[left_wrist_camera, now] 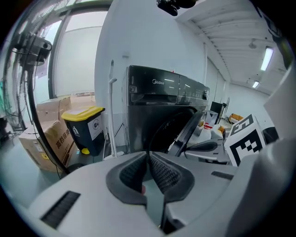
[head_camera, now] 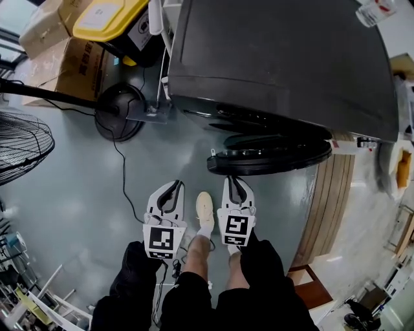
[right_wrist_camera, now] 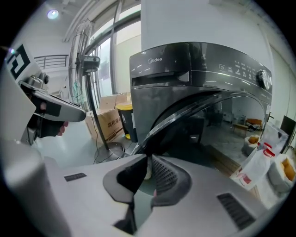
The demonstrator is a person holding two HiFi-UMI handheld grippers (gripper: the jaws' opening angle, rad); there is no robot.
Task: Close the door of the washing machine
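Note:
The dark grey washing machine (head_camera: 284, 58) stands ahead, and its round door (head_camera: 272, 158) hangs open towards me, seen edge-on in the head view. In the right gripper view the door (right_wrist_camera: 194, 111) swings out in front of the drum. My right gripper (head_camera: 234, 183) (right_wrist_camera: 149, 157) is just short of the door's near edge, its tips together with nothing between them; I cannot tell whether it touches the door. My left gripper (head_camera: 173, 187) (left_wrist_camera: 148, 155) is beside it to the left, also shut and empty, and it faces the machine (left_wrist_camera: 162, 102) and the door (left_wrist_camera: 185, 132).
A fan's round base (head_camera: 118, 110) and its cable lie on the floor to the left, with the fan grille (head_camera: 19, 145) further left. Cardboard boxes (head_camera: 65, 64) and a yellow-lidded bin (head_camera: 110, 16) stand beside the machine. A wooden platform (head_camera: 330, 194) is at the right. My foot (head_camera: 204, 210) is between the grippers.

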